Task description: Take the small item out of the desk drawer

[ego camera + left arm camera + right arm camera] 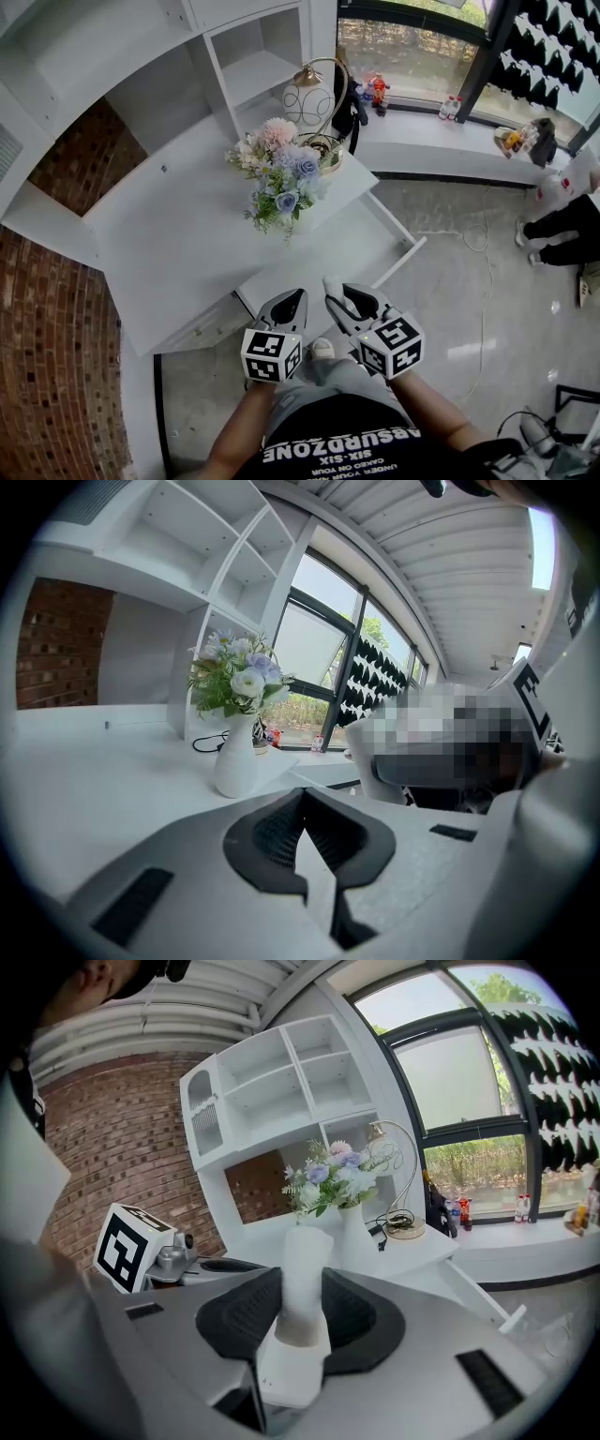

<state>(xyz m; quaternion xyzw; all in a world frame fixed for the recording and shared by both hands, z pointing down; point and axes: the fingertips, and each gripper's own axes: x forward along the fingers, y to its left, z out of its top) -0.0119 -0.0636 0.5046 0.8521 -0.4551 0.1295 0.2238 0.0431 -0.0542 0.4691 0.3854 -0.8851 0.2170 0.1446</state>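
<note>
Step in hand: extraction, judged nearly complete. Right gripper jaws clamped on small white cylinder, which I hold above near edge of open drawer. Left gripper jaws closed together, empty, beside drawer front. Next move, my judgement: carry item clear of drawer, set it on counter behind drawer.

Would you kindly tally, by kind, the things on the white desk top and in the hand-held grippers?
White vase of pastel flowers: 1
Gold-hooped globe lamp: 1
Small white cylinder, in right hand-held gripper: 1
Total: 3
</note>
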